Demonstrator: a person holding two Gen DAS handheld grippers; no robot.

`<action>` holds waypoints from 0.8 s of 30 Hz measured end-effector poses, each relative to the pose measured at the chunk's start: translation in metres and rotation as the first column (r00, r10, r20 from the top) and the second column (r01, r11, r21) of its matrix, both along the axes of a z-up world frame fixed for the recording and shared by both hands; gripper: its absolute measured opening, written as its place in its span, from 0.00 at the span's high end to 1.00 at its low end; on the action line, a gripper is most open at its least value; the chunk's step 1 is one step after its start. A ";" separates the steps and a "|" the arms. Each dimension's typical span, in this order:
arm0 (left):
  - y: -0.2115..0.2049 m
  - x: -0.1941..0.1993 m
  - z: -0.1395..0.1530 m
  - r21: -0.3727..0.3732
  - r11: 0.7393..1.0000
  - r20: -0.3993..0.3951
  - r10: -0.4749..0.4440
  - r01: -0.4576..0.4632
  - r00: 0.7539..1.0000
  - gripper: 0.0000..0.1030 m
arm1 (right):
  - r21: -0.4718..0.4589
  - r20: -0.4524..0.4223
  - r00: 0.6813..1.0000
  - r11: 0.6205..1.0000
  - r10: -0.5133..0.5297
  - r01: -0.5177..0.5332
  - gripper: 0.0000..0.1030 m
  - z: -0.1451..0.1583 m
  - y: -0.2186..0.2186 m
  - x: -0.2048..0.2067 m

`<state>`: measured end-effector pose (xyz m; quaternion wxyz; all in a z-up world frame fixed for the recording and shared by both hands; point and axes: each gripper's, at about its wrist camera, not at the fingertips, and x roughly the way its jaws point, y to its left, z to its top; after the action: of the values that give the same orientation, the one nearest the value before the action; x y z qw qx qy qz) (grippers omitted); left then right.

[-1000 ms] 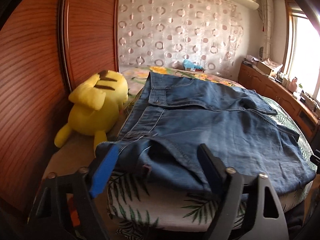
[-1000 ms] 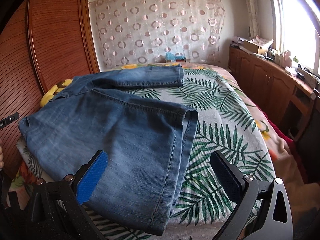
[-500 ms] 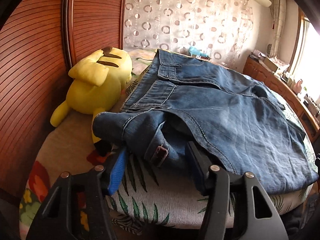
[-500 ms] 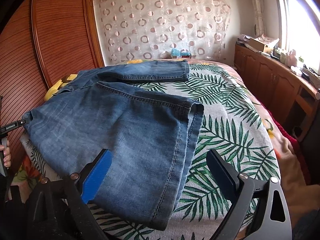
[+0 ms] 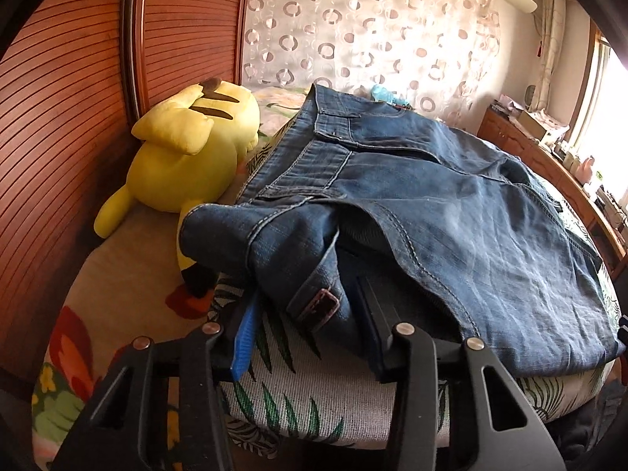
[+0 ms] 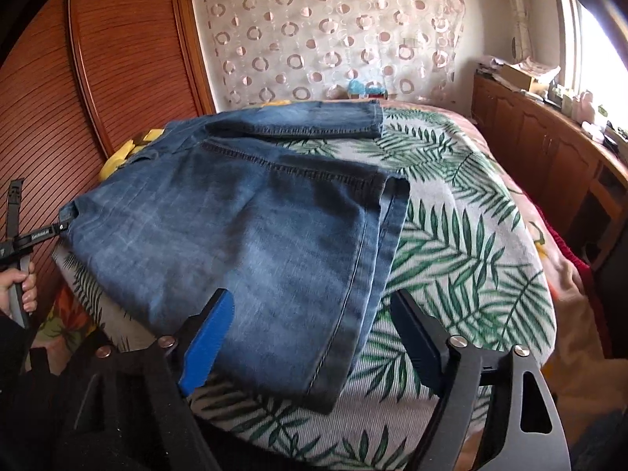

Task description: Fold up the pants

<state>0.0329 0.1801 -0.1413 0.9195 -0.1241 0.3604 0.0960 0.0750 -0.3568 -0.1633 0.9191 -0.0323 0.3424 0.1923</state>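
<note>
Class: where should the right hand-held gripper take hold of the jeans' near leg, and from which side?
Grip the hem corner of the jeans, coming from the near bed edge. The doubled hem overhangs there between the open right hand-held gripper fingers.

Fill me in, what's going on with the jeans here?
A person with a gripper in each hand is folding jeans on a bed. The left gripper has its fingers around the waistband corner, though a firm grip can't be confirmed. The right gripper is open, straddling the hem end near the bed edge. One leg looks laid over the other. A yellow plush lies beside the waistband.
</note>
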 end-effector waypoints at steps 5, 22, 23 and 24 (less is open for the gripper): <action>0.001 -0.003 0.002 -0.033 0.999 0.031 -0.012 0.013 0.999 0.69 | -0.014 -0.053 0.999 1.000 0.011 -0.012 0.29 -0.009 0.003 -0.001; -0.010 -0.004 0.037 0.023 0.999 0.125 -0.039 0.036 0.991 0.83 | 0.000 -0.061 0.998 1.000 0.000 0.000 0.87 -0.004 -0.002 0.003; -0.012 -0.003 0.041 0.029 0.999 0.136 -0.044 0.041 0.990 0.83 | 0.002 -0.052 0.999 1.000 0.002 -0.002 0.87 -0.002 -0.002 0.003; -0.013 -0.001 0.047 0.035 0.998 0.149 -0.052 0.047 0.987 0.83 | 0.008 -0.045 0.999 1.000 0.005 -0.004 0.88 0.001 -0.003 0.003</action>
<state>0.0317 0.1676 -0.0940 0.9480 -0.1075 0.2915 0.0691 0.0783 -0.3598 -0.1627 0.9108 -0.0251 0.3623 0.1964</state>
